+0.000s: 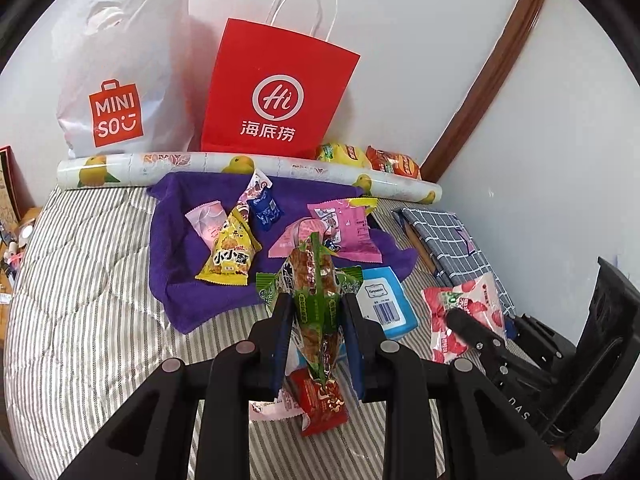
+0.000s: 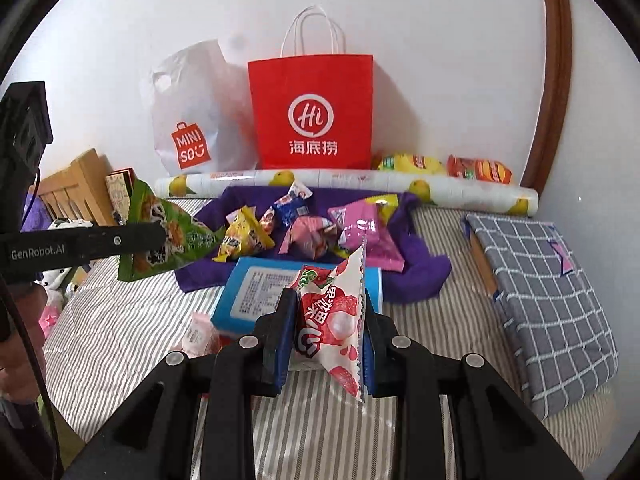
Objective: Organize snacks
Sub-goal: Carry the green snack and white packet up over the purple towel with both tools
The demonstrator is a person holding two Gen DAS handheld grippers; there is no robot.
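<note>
My left gripper (image 1: pixel 316 304) is shut on a green snack packet (image 1: pixel 316 280), held edge-up above the striped bed; the same green packet (image 2: pixel 168 232) shows at the left of the right wrist view. My right gripper (image 2: pixel 330 308) is shut on a white and red strawberry packet (image 2: pixel 334 316), also seen at the right of the left wrist view as the strawberry packet (image 1: pixel 468 308). Several snacks lie on a purple towel (image 1: pixel 180 272): a yellow packet (image 1: pixel 230 252), a blue packet (image 1: pixel 264 208), pink packets (image 1: pixel 340 232). A red packet (image 1: pixel 320 404) lies below my left gripper.
A red paper bag (image 1: pixel 276 92) and a white plastic bag (image 1: pixel 124 72) lean on the wall behind a lemon-print roll (image 1: pixel 248 168). A blue wipes pack (image 1: pixel 384 304) lies by the towel. A checked grey bundle (image 2: pixel 548 304) sits right. Yellow and orange packets (image 2: pixel 444 166) lie by the wall.
</note>
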